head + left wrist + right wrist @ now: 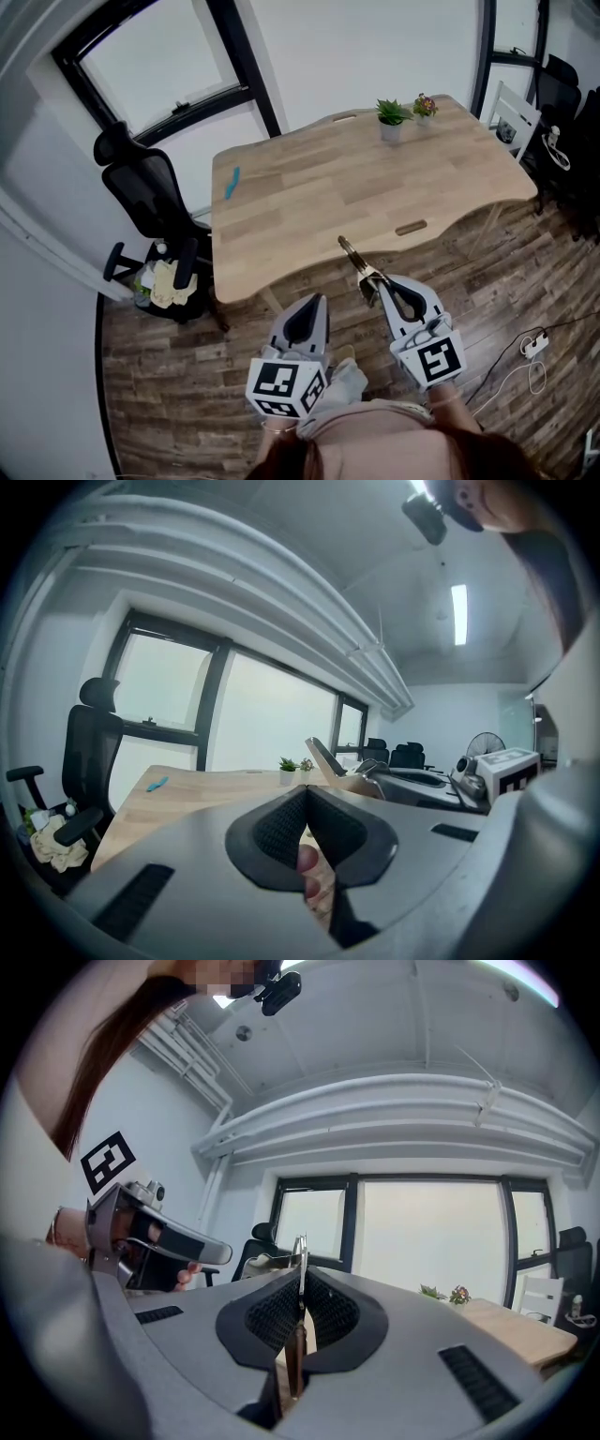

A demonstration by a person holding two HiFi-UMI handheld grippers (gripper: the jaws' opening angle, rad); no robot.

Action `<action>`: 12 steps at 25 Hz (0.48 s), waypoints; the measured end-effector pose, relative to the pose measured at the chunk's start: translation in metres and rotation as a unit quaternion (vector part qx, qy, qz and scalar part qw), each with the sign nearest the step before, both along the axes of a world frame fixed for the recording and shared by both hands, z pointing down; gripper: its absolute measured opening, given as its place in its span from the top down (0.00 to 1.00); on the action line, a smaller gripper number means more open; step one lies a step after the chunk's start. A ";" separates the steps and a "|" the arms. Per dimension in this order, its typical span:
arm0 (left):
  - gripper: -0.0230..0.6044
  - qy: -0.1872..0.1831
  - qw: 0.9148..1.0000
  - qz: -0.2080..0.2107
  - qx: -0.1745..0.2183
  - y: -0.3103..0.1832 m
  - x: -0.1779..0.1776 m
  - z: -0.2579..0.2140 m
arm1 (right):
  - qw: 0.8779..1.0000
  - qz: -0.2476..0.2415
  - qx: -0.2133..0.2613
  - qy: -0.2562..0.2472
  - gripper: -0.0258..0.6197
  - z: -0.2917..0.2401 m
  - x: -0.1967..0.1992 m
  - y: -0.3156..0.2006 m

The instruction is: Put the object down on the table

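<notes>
The right gripper (298, 1290) has its jaws clenched on a thin metal tool with a brown handle (298, 1258). The left gripper (305, 803) has its jaws together, with nothing held. Only the head view shows the tool's tip at the near edge of the light wooden surface (309, 187).

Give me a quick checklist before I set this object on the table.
1. Right tool gripping the object: ok, jaws shut on it.
2. Left tool empty: ok, shut on nothing.
3. Table space ahead: ok, bare wood.
4. Blue item and plants out of the way: ok, far left and far edge.
5. Object over the table: not ok, only its tip seems to cross the near edge.
6. Height above the table: cannot tell.
</notes>
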State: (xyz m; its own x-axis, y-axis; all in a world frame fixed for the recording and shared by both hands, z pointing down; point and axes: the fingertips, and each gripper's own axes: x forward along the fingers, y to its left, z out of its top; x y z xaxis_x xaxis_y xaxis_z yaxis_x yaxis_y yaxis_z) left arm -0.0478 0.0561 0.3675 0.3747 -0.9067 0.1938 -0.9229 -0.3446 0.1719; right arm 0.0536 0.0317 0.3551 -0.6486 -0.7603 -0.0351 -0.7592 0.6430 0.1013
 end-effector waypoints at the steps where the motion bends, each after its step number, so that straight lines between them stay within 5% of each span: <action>1: 0.96 0.000 1.000 0.000 -0.001 -0.007 -0.003 0.001 | 1.000 0.000 -0.001 0.001 0.96 0.000 -0.003 -0.007; 12: 0.96 0.004 1.000 0.006 0.003 -0.072 -0.039 -0.004 | 1.000 -0.001 0.000 0.006 0.96 -0.002 -0.044 -0.074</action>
